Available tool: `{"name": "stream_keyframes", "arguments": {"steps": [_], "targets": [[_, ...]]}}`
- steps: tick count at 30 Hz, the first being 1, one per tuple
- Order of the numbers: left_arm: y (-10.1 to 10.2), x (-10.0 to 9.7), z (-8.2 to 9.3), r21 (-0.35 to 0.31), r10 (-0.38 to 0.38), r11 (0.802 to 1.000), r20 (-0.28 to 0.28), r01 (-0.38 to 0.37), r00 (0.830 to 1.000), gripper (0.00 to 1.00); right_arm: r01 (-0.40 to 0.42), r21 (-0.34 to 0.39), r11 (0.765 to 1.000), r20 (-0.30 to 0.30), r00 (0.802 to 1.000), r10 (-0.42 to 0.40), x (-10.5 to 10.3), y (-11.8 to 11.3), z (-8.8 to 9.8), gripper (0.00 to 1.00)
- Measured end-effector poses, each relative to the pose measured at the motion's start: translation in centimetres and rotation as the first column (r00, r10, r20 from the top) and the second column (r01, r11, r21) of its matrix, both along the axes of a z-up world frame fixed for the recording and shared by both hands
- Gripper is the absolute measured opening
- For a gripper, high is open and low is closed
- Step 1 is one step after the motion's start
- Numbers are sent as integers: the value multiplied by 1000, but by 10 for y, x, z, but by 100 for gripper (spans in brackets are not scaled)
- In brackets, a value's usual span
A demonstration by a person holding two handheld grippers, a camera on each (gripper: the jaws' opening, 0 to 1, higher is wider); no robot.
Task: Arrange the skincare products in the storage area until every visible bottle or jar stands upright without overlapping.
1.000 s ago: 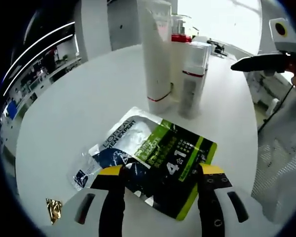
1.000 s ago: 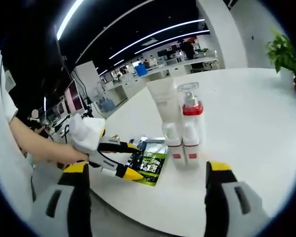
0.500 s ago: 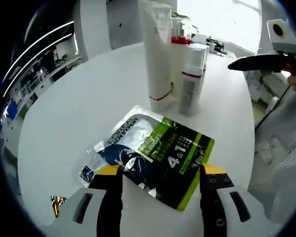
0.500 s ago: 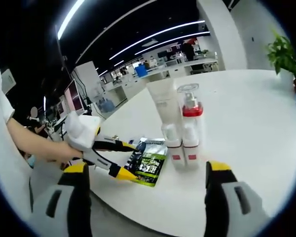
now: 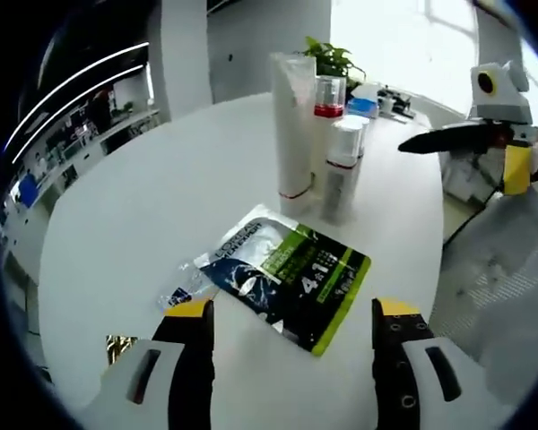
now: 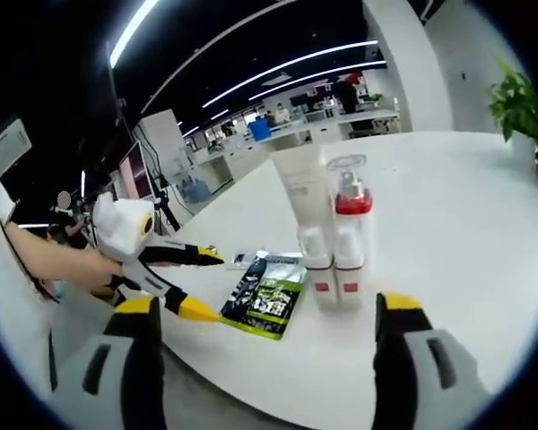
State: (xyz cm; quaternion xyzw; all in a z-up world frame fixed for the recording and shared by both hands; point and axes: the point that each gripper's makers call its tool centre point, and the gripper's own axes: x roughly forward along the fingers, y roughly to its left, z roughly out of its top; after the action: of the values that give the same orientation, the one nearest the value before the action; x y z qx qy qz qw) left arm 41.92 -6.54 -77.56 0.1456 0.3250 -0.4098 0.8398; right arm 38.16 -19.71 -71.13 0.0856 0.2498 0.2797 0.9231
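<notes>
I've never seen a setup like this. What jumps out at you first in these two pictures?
A cluster of white skincare bottles stands upright in the middle of a round white table, the tallest a white tube. In front of them a black and green sachet lies flat. Both the left gripper and the right gripper hang open over the table's near edge.

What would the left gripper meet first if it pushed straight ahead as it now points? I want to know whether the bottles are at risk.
Most likely the flat sachet, lying on the table just ahead of the open left gripper. The upright bottles stand farther along, though depth is uncertain.
</notes>
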Motion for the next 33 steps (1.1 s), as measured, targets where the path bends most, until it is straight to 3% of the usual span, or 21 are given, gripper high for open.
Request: {"name": "stream_keyframes", "arguments": {"steps": [4,12,26,33], "targets": [[8,-5,13,-26,12,1000,16,-12,1000,72,0,2,1000,4,1000,0,0,0,1,99],[38,-11,36,-75,107,992,39,-104,993,75,-12,7,1000,5,1000,12,-1,1,1,99],[85,-27,53,-115,247,964,43,-241,968,84,-59,-19,998,2,998,59,-3,9,-1,99],[99,-41,62,-140,316,941,34,-308,948,92,-64,-11,998,35,997,64,-9,12,12,99]]}}
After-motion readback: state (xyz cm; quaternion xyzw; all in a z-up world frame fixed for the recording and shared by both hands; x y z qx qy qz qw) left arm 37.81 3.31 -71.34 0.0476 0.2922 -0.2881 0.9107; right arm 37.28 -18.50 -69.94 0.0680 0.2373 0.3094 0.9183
